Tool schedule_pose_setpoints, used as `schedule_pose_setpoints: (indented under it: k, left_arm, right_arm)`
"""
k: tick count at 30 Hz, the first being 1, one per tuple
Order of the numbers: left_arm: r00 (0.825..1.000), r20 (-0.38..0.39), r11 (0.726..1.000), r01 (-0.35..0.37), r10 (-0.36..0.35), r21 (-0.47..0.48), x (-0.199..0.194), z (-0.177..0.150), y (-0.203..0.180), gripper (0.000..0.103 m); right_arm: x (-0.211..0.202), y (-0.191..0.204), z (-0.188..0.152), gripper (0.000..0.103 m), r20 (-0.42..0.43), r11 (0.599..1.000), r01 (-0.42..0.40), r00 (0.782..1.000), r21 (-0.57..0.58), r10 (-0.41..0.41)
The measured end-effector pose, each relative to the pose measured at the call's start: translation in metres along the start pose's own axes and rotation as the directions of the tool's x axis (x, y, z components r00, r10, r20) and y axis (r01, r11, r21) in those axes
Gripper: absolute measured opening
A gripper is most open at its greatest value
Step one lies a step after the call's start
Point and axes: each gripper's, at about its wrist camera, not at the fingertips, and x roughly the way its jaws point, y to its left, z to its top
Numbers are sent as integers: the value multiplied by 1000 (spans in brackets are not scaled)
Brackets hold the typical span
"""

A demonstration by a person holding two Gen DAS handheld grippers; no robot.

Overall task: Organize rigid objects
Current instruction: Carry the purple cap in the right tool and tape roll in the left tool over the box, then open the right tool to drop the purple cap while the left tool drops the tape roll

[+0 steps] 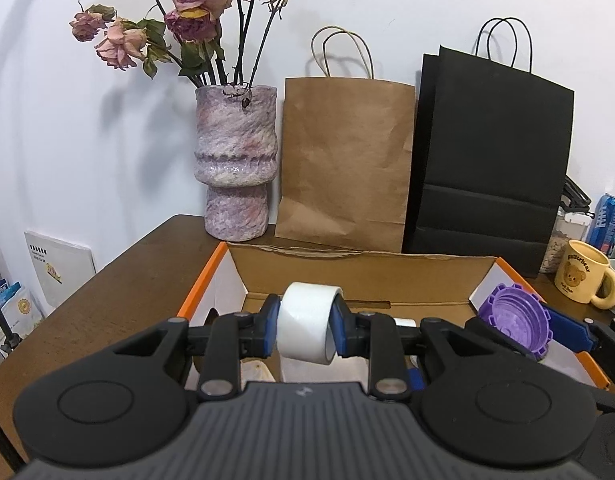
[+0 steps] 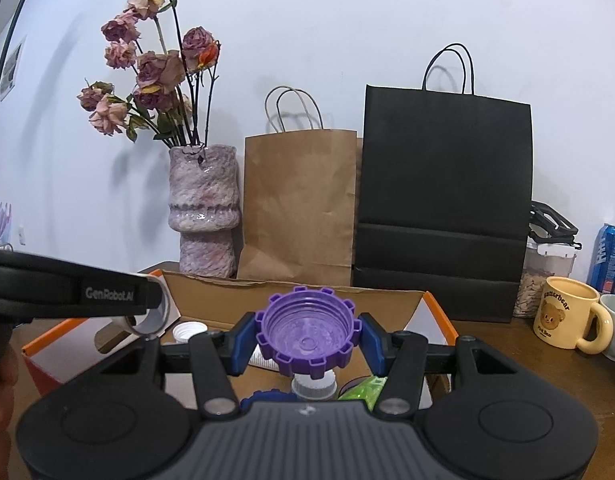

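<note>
My left gripper [image 1: 306,325] is shut on a roll of white tape [image 1: 306,322], held above the open cardboard box [image 1: 355,268] with orange edges. My right gripper [image 2: 307,340] is shut on a purple ridged lid [image 2: 309,330], its hollow side facing the camera, also over the box [image 2: 291,298]. In the left wrist view the purple lid [image 1: 515,320] shows at the right. In the right wrist view the tape roll [image 2: 153,318] and the left gripper's finger [image 2: 73,294] show at the left. Inside the box lie a white cap [image 2: 187,330], a white bottle cap [image 2: 313,388] and something green [image 2: 361,390].
A mottled vase [image 1: 235,160] of dried roses, a brown paper bag [image 1: 343,164] and a black paper bag [image 1: 491,160] stand behind the box against the wall. A yellow bear mug [image 2: 569,318], a blue can [image 2: 609,256] and a jar [image 2: 545,276] stand at the right on the wooden table [image 1: 119,280].
</note>
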Motion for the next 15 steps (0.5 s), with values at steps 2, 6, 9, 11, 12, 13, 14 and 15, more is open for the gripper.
schedule_pose_setpoints:
  k: [2, 6, 9, 11, 12, 13, 14, 15]
  left_arm:
    - [1000, -3, 1000, -3, 3, 1, 4, 1, 0, 28]
    - [1000, -7, 1000, -5, 5, 6, 12, 3, 0, 28]
    - [1000, -8, 1000, -6, 6, 10, 16, 3, -1, 28]
    - [1000, -9, 1000, -8, 8, 12, 19, 4, -1, 28]
    - [1000, -10, 1000, -8, 8, 13, 21, 4, -1, 28]
    - [1000, -11, 1000, -9, 9, 13, 22, 4, -1, 28]
    - [1000, -12, 1000, -10, 10, 13, 24, 5, -1, 28]
    - [1000, -13, 1000, -11, 11, 14, 25, 5, -1, 28]
  right_arm:
    - [3, -1, 1, 53, -1, 1000, 0, 1000, -1, 0]
    - [8, -1, 1, 53, -2, 1000, -1, 1000, -1, 1]
    - [14, -2, 2, 53, -6, 1000, -2, 1000, -4, 2]
    - [19, -3, 4, 53, -10, 1000, -5, 1000, -5, 5]
    - [21, -3, 4, 53, -11, 1000, -6, 1000, -5, 6]
    - [22, -3, 4, 53, -12, 1000, -7, 1000, -6, 7]
    - [23, -4, 4, 53, -15, 1000, -9, 1000, -6, 9]
    - [25, -4, 4, 53, -18, 1000, -10, 1000, -6, 10]
